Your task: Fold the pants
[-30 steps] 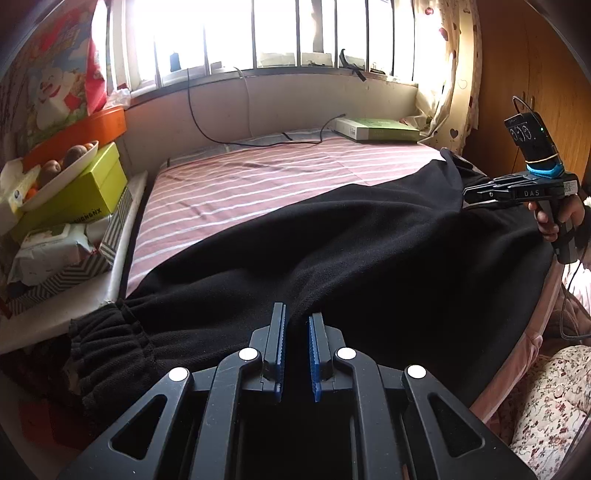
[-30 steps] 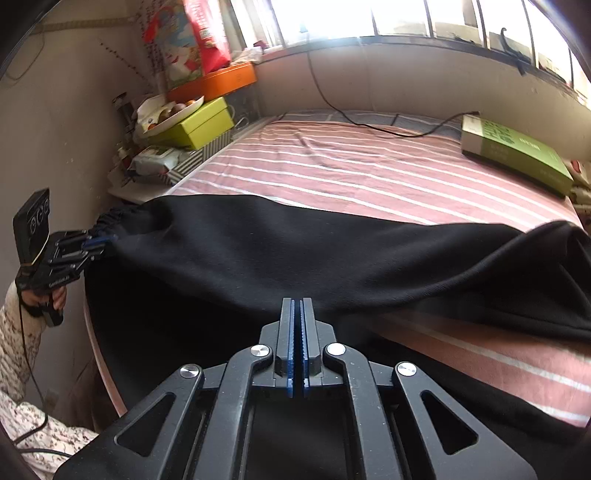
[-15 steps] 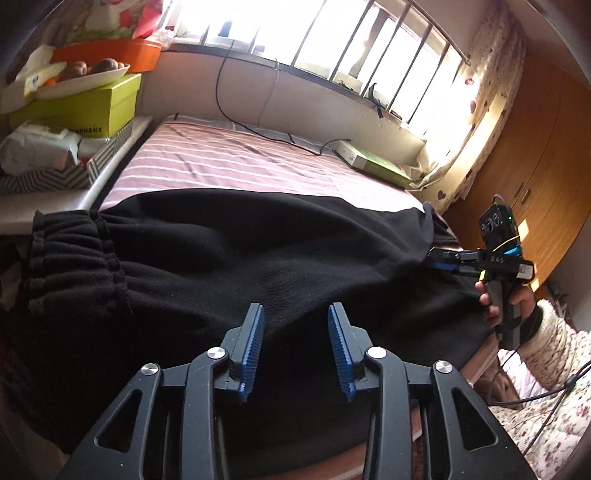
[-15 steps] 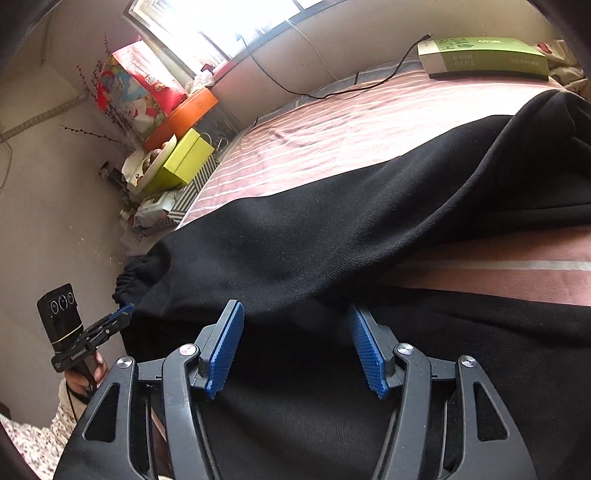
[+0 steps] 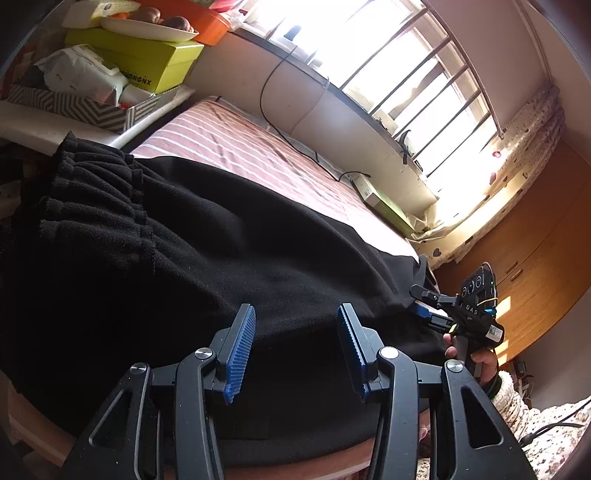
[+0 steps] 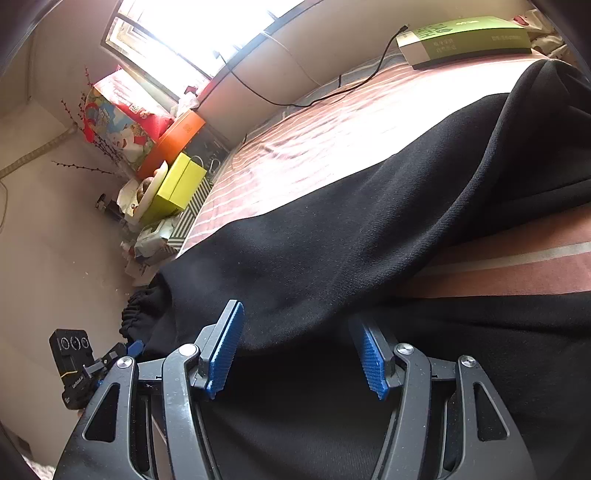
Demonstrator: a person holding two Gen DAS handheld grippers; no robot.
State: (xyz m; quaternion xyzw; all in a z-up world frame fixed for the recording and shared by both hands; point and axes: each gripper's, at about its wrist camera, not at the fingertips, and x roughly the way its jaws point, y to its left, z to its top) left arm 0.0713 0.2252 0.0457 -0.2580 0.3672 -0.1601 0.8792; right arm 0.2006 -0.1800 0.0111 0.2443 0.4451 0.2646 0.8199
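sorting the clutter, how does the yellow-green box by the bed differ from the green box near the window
The yellow-green box is chunky and sits in a pile beside the bed, with a dish of fruit on top. The green box is flat and long, lies on the striped bedsheet, and nothing rests on it. Both are closed.

Harsh daylight through the barred window (image 5: 388, 70) blows out to white glare; the striped bed (image 6: 332, 147) is overexposed, fisheye edges bend and darken.
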